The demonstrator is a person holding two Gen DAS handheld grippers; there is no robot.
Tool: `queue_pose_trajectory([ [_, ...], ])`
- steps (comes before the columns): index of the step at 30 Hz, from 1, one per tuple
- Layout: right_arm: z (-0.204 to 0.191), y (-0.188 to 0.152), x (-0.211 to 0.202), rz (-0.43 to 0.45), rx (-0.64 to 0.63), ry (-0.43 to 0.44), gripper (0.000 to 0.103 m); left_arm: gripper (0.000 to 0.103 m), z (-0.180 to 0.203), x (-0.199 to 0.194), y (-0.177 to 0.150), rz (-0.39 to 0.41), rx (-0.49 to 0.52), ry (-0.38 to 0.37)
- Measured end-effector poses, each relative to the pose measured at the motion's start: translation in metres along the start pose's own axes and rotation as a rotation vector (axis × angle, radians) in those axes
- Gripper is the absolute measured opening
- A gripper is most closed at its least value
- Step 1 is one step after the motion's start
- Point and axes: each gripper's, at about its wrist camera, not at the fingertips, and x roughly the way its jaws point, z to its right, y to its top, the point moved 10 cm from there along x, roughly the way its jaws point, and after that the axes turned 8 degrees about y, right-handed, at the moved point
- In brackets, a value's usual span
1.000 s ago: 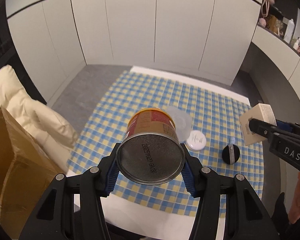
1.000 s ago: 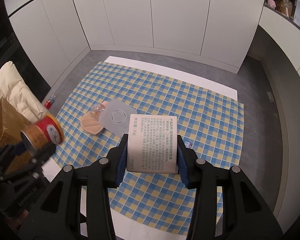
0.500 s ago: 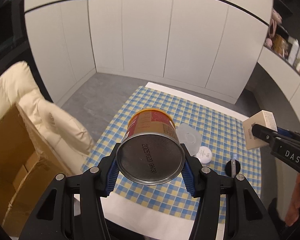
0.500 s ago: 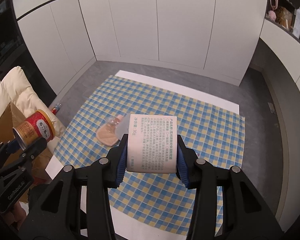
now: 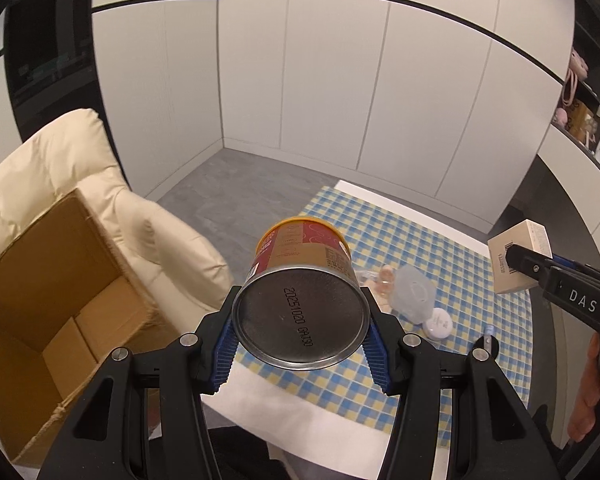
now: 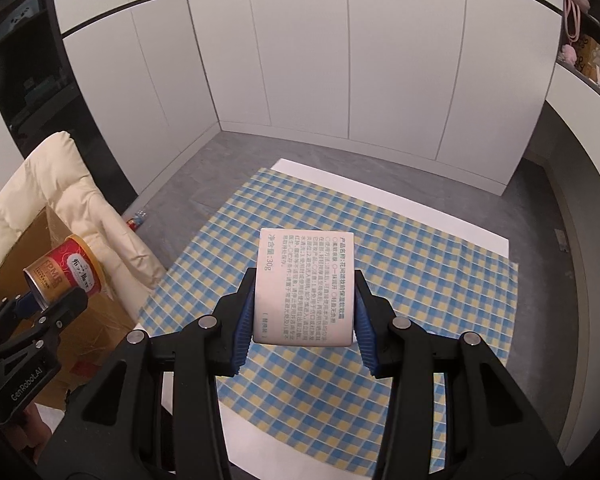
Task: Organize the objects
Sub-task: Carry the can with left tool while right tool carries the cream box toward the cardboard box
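My left gripper is shut on a red and gold tin can, held in the air with its metal bottom toward the camera, near the table's left edge. The can also shows in the right wrist view. My right gripper is shut on a white printed carton, held above the checked tablecloth. The carton also shows in the left wrist view. An open cardboard box stands on the cream chair to the left of the table.
On the checked cloth lie a clear plastic lid, a small white round jar, a pinkish item and a black round object. White cupboards stand behind. A small bottle lies on the grey floor.
Both grippers have risen and swung left with their loads. The cardboard box and chair now fill more of the left wrist view, and the table items sit further right.
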Motion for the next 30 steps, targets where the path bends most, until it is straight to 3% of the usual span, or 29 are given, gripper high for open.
queue_pose_trajectory([
  [14, -0.078, 0.005, 0.011, -0.011, -0.123, 0.067, 0.045, 0.055, -0.051, -0.008, -0.001, -0.006, -0.094, 0.025],
  [18, -0.102, 0.005, 0.010, -0.014, -0.134, 0.126, 0.045, 0.055, -0.063, -0.014, -0.003, -0.001, -0.103, 0.046],
  [30, -0.158, 0.002, 0.016, -0.025, -0.220, 0.170, 0.045, 0.055, -0.113, -0.019, -0.010, 0.000, -0.152, 0.109],
])
